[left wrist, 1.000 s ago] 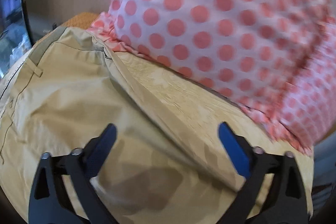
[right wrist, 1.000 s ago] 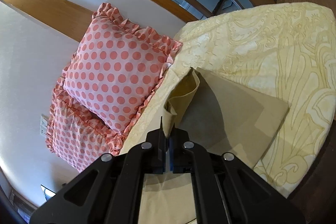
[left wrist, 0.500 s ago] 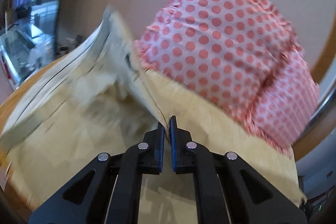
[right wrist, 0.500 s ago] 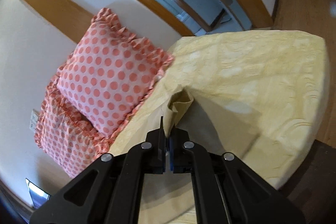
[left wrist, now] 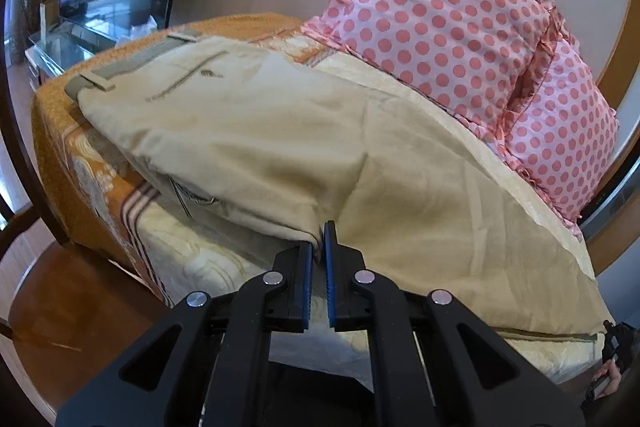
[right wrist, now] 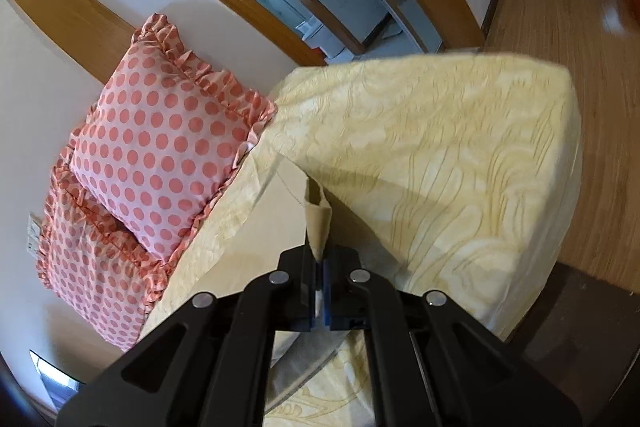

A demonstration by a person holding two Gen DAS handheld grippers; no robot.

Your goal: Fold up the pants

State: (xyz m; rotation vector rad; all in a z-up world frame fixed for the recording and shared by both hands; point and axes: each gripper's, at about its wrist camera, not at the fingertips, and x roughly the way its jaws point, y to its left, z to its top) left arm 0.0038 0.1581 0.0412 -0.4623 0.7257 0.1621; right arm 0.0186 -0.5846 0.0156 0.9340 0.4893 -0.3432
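Beige pants [left wrist: 256,147] lie spread on the bed, waistband and belt loops at the far left in the left wrist view. My left gripper [left wrist: 318,251] is shut on the near edge of the pants, lifted off the bed. In the right wrist view my right gripper [right wrist: 318,267] is shut on another pinched, curled edge of the pants [right wrist: 318,223], held above the bedcover. The rest of the cloth below the right gripper is mostly hidden by it.
A cream patterned bedcover [right wrist: 460,167] with an orange end [left wrist: 56,131] lies under the pants. Two pink polka-dot pillows [left wrist: 440,27] [right wrist: 160,147] lean on the wall behind. Wooden floor [right wrist: 560,7] lies beyond the bed's edges.
My left gripper closed on the pants' edge and pulled back and up from the bed. My right gripper, still shut on the cloth, lifted higher and drew the fabric up.
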